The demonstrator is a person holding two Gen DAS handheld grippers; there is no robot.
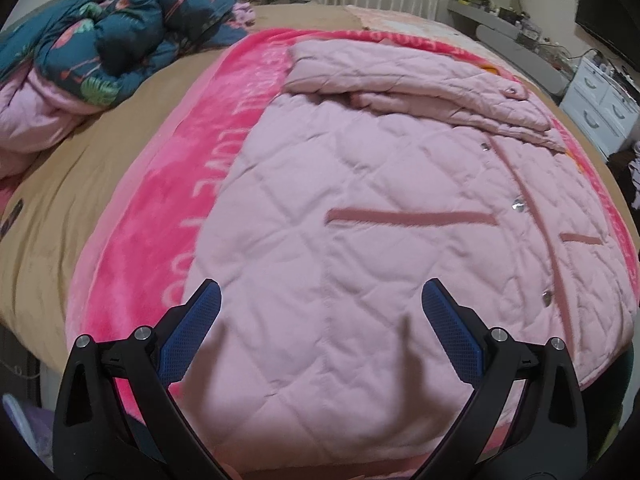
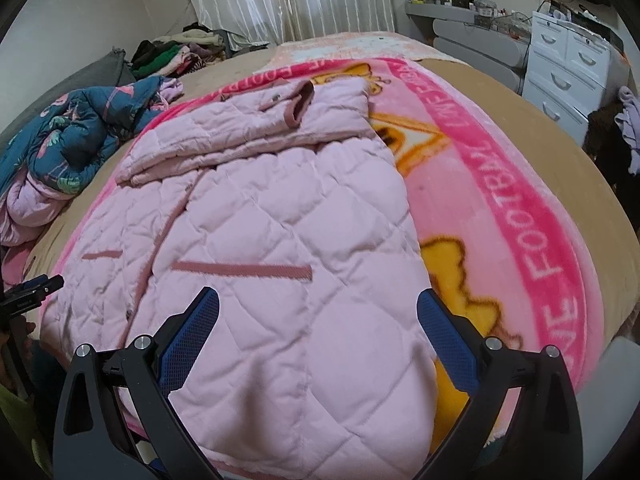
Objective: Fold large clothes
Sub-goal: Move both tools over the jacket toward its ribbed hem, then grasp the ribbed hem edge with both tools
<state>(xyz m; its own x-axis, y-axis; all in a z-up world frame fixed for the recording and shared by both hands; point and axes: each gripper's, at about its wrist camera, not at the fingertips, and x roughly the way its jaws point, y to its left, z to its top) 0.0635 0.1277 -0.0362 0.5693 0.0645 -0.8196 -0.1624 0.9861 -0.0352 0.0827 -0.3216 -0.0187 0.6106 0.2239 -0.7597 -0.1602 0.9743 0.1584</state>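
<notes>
Bedroom light falls on a wide bed (image 2: 560, 168) spread with a bright pink fleece blanket (image 1: 160, 208) lettered in white, and every place below is taken from the pale pink quilted coat (image 1: 360, 200) lying flat on that blanket.

Nearest, over the coat's hem, the left tool (image 1: 321, 312) hangs with its blue-padded jaws spread wide and nothing between them. The right tool (image 2: 318, 316) hangs the same way, empty, above the hem's other corner.

Farther up the coat, the snap-button front is closed and two darker pink pocket welts (image 1: 412, 216) run across the body. Beyond them both sleeves (image 2: 256, 132) are already folded across the chest, so the sleeve step looks finished. What seems left is bringing the hem up over the body.

Well beyond the coat's left side sits a crumpled teal floral quilt (image 1: 120, 40). Past its right side stands a white drawer chest (image 2: 568, 68), drawers shut, contents hidden.
</notes>
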